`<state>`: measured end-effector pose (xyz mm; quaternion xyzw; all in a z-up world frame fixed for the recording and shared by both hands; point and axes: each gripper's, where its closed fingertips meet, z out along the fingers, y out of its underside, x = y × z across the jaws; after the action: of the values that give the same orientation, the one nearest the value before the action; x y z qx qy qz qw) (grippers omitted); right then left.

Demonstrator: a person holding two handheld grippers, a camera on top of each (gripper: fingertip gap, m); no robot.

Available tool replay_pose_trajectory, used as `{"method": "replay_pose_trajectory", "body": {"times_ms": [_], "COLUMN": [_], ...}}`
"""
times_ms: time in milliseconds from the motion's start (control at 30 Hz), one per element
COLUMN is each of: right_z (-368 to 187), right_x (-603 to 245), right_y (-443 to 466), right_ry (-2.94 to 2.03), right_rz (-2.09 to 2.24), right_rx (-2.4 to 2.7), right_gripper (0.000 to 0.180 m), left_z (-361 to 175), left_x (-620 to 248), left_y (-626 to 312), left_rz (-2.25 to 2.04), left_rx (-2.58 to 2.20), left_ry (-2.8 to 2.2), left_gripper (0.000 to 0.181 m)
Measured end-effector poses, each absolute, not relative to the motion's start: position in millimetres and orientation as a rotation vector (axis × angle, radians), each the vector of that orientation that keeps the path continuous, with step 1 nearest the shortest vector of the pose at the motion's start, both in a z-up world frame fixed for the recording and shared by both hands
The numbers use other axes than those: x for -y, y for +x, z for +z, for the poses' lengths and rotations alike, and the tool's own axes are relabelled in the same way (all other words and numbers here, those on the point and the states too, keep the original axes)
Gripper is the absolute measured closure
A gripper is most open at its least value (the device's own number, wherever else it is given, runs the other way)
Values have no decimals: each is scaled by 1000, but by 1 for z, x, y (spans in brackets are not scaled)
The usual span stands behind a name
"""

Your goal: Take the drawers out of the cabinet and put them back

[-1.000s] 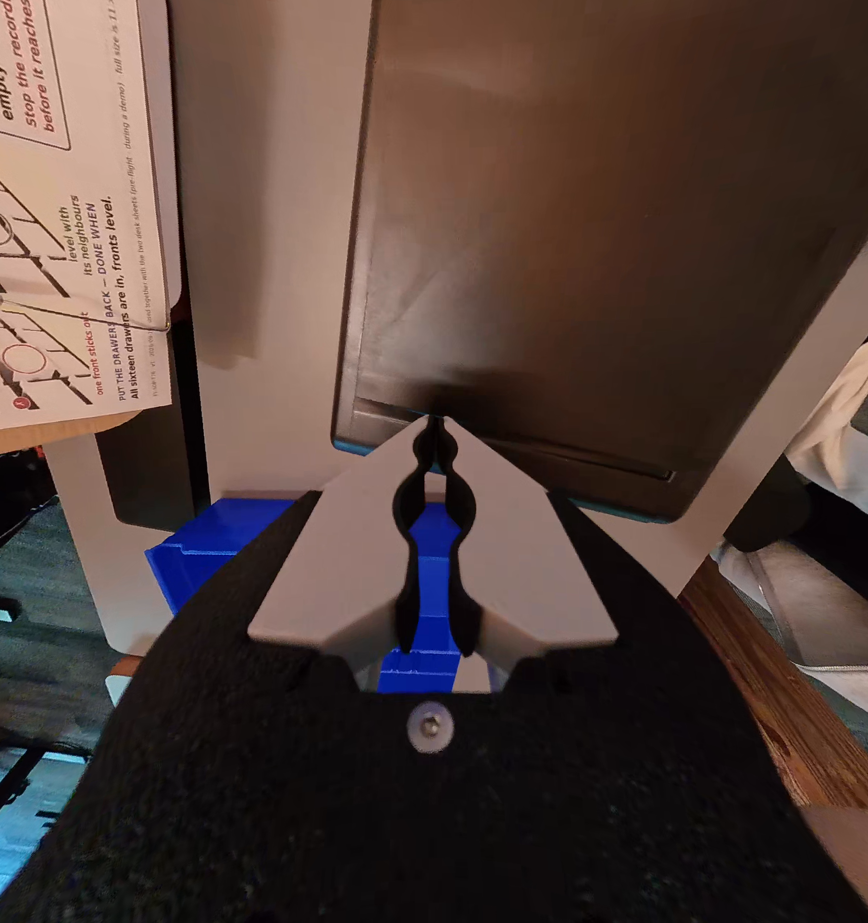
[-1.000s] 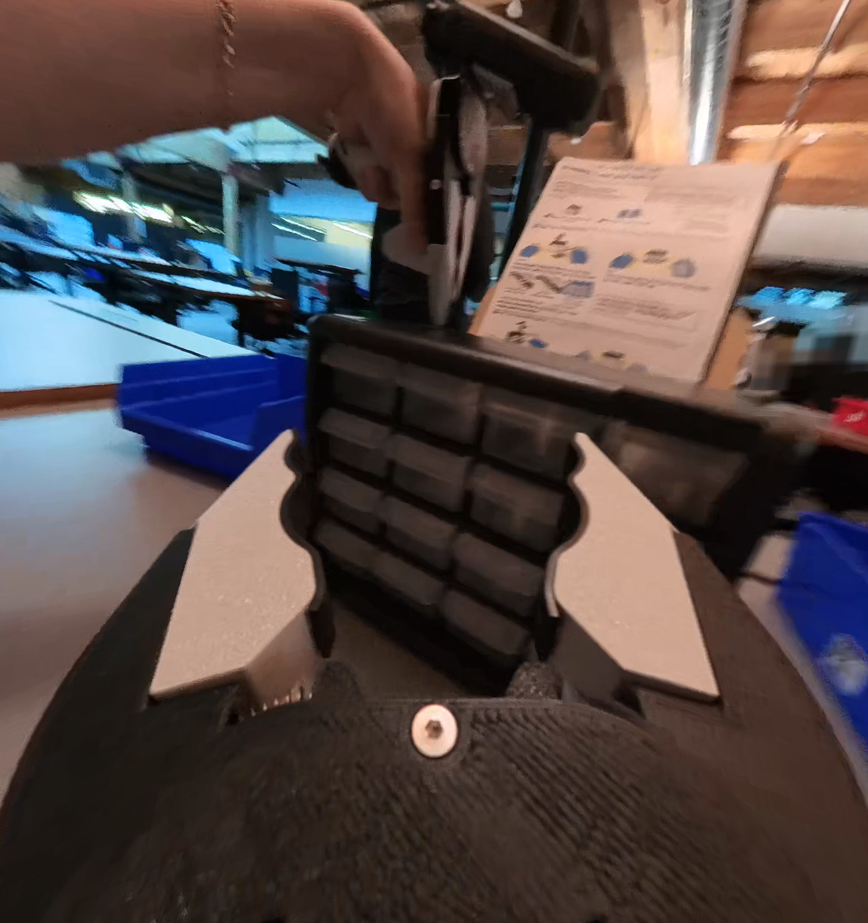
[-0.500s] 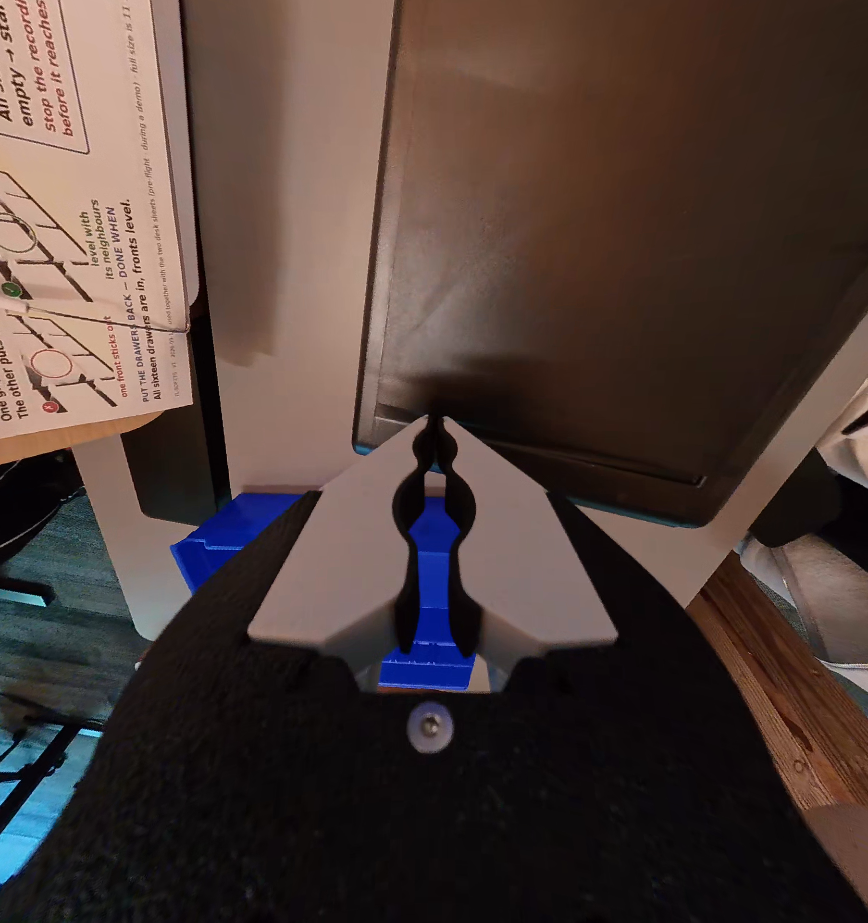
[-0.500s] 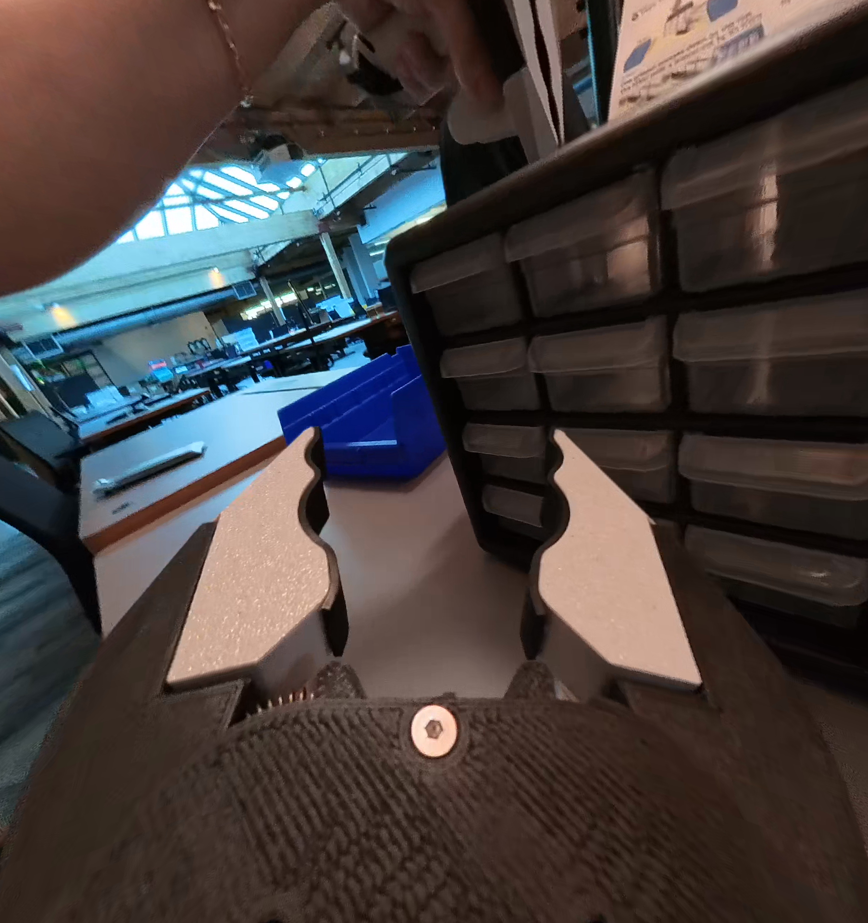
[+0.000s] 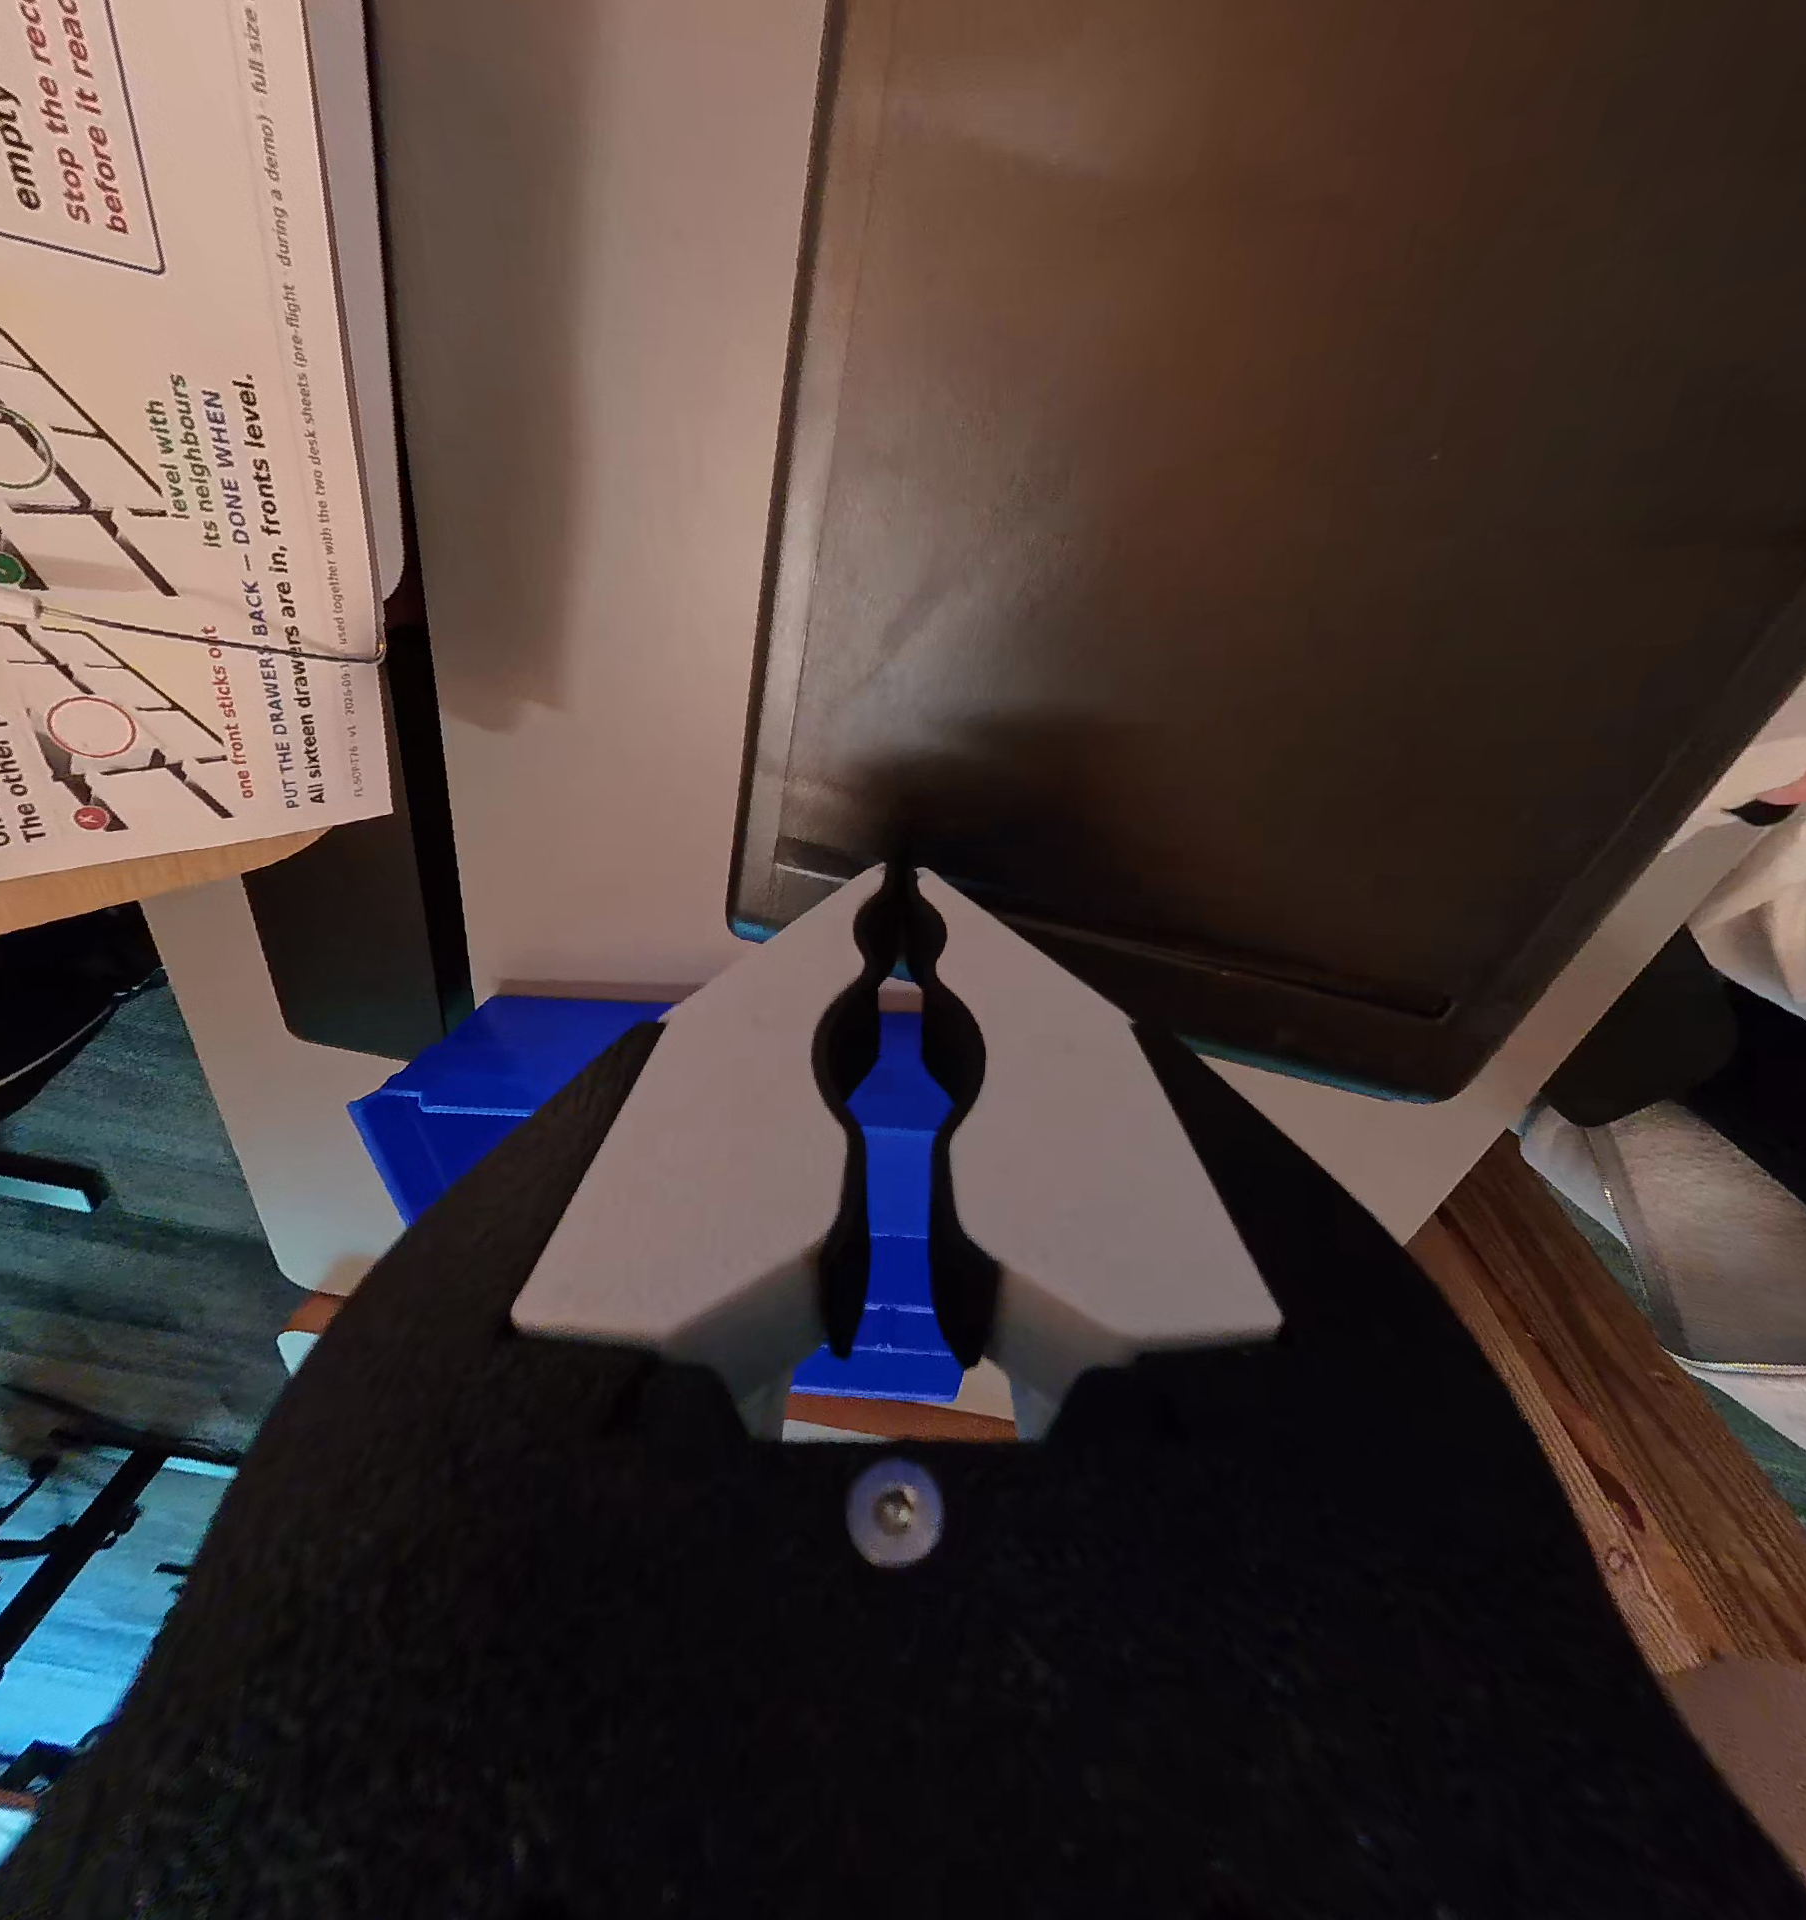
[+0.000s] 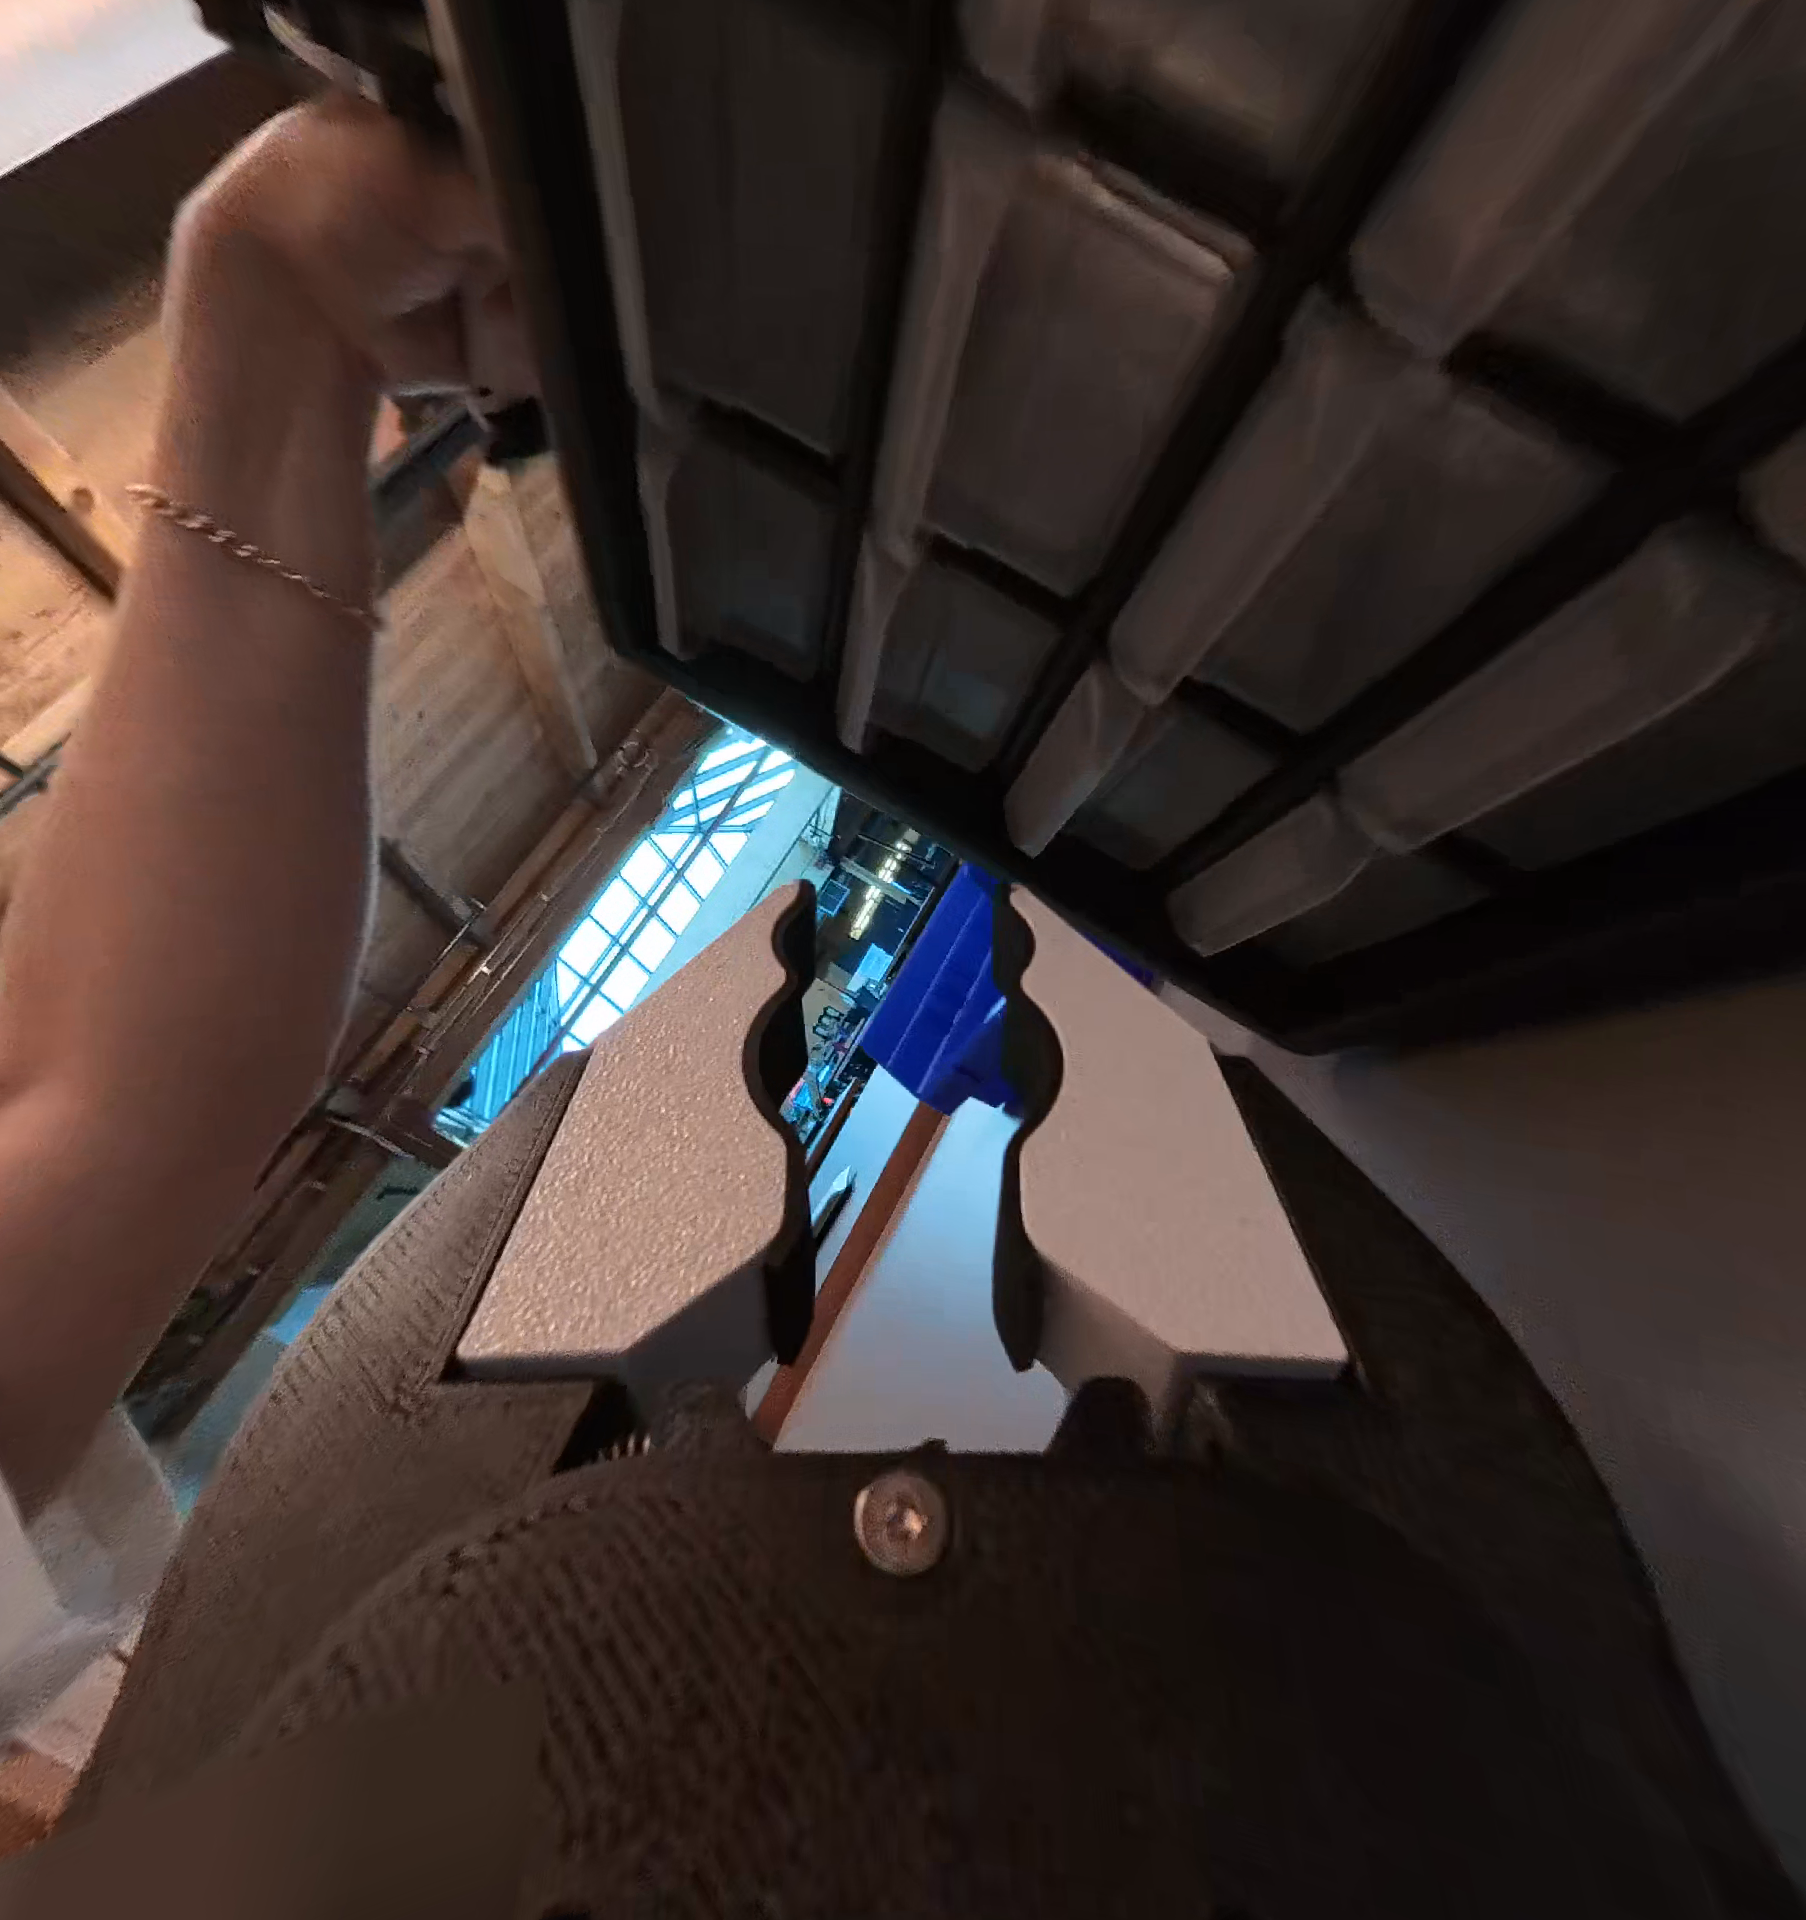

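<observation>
The black cabinet (image 5: 1294, 468) is seen from above in the left wrist view. My left gripper (image 5: 901, 873) is shut and empty, with its tips against the cabinet's top near its edge. In the right wrist view, which is strongly rolled, the cabinet front (image 6: 1242, 468) fills the upper right with several clear drawers (image 6: 1065, 384), all pushed in. My right gripper (image 6: 901, 904) is open and empty, with its tips just off the cabinet's corner drawers. A person's arm (image 6: 182, 831) with a thin bracelet reaches to the cabinet's top.
A blue bin (image 5: 566, 1060) stands behind the cabinet on the white table (image 5: 587, 520); it also shows between the right fingers (image 6: 946, 997). A printed instruction sheet (image 5: 130, 468) stands at the left. The table's wooden edge (image 5: 1605, 1455) runs at lower right.
The right gripper has rolled sideways and moved close to the cabinet's front corner, with its jaws narrower than before. The left gripper has stayed shut on the cabinet top, shifting only slightly.
</observation>
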<state>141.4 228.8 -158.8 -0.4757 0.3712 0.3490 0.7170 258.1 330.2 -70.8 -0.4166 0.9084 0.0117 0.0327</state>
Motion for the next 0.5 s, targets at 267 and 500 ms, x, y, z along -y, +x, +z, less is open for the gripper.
{"method": "replay_pose_trajectory", "body": {"times_ms": [267,500], "right_z": [-166,-165], "right_x": [-245,-248], "right_y": [158,167], "right_ry": [-892,-832], "right_rz": [843,829], "right_rx": [-946,-957], "right_gripper": [161,175], "left_z": [-71,-71], "left_x": [-331,-331], "left_y": [258,258], "left_rz": [191,277], "left_rx": [-2788,-2797], "left_ry": [-1213,-1173], "left_gripper": [181,181]}}
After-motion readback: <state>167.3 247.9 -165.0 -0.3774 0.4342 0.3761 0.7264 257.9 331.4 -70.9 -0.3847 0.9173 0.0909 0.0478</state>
